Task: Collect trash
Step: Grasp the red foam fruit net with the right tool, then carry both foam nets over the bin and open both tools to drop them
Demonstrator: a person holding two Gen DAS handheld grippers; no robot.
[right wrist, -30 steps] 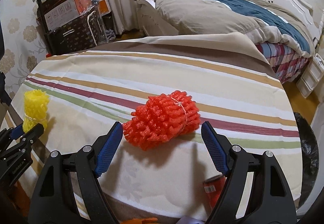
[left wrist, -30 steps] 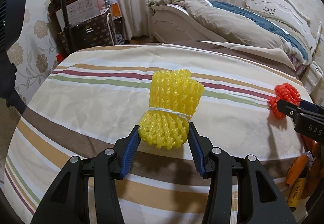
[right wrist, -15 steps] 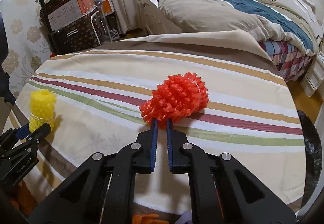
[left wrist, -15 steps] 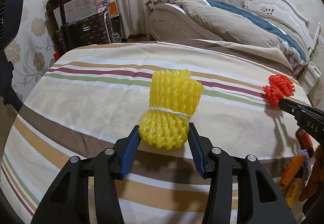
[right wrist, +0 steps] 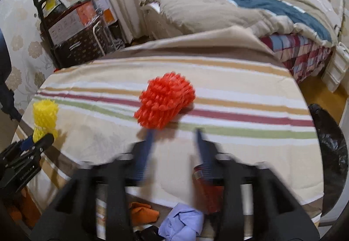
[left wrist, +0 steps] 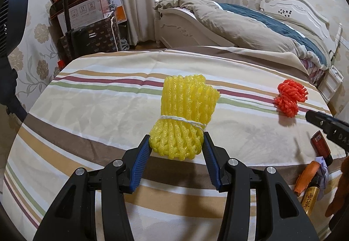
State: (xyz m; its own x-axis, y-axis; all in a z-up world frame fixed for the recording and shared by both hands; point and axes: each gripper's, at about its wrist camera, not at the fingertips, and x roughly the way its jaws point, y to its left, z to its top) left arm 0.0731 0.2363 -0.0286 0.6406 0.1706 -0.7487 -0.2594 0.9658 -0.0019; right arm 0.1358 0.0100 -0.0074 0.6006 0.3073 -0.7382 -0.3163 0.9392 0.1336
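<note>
Since half second ago right gripper (right wrist: 174, 132) reopened and backed off; red foam net (right wrist: 165, 102) lies loose just ahead on striped cloth (right wrist: 240, 143).

Left gripper (left wrist: 176, 140) pinches yellow foam net (left wrist: 185, 114) by near end.

Both nets probably light, soft, springy; best hold near string waist.

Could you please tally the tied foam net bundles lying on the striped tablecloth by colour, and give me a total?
Yellow foam net bundle: 1, between the left gripper fingers.
Orange-red foam net bundle: 1, ahead of the right gripper, untouched.
Total: 2 on the striped tablecloth.
</note>
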